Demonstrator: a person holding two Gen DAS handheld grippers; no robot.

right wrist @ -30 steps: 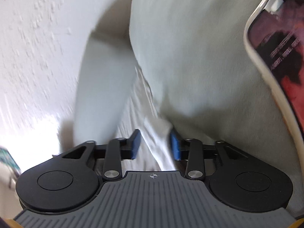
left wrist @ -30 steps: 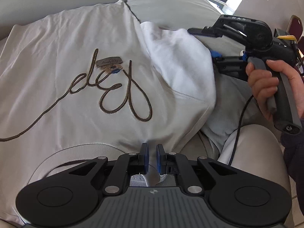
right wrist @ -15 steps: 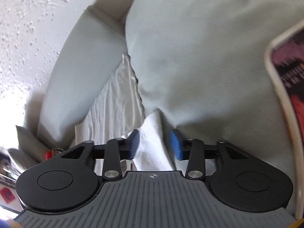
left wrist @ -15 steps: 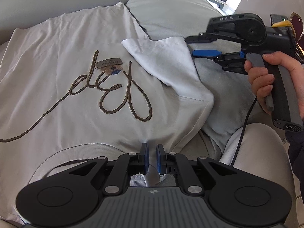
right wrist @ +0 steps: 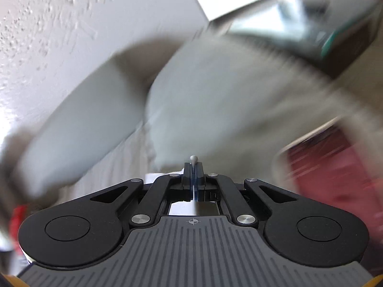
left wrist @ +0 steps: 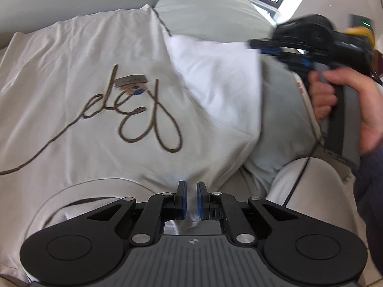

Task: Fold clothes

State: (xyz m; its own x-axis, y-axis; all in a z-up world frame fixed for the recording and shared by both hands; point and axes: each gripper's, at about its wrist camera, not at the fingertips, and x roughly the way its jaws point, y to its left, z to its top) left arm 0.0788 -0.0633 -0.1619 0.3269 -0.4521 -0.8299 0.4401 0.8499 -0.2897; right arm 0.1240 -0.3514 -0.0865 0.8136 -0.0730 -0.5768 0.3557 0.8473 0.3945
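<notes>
Left gripper (left wrist: 190, 199): pads nearly together, pinching the white T-shirt (left wrist: 83, 83) at its shoulder edge, just beside the ribbed neckline (left wrist: 71, 186). Cloth bunches up between the pads.

Right gripper (left wrist: 259, 47): jaws pressed tight together on the sleeve (left wrist: 220, 83) hem. In its own view only a thin sliver of white cloth pokes out past the fingertips (right wrist: 193, 167); that view is heavily blurred.

Risks (judgement):
- The right bite looks shallow, right at the hem. A pull across the shirt could slip the sleeve free and let it flop back onto the grey cushion (left wrist: 215, 7).
- The left pinch anchors only one point. If the sleeve is dragged hard, the body may skew and the fold line wander.
- The cushion bulges beside the shirt and may crease the fold.

Position relative to the script lettering (left wrist: 143, 117) on the chest: sleeve lifted to its right, left pinch below it, right gripper further right, over the cushion. The shirt lies flat, front up.
</notes>
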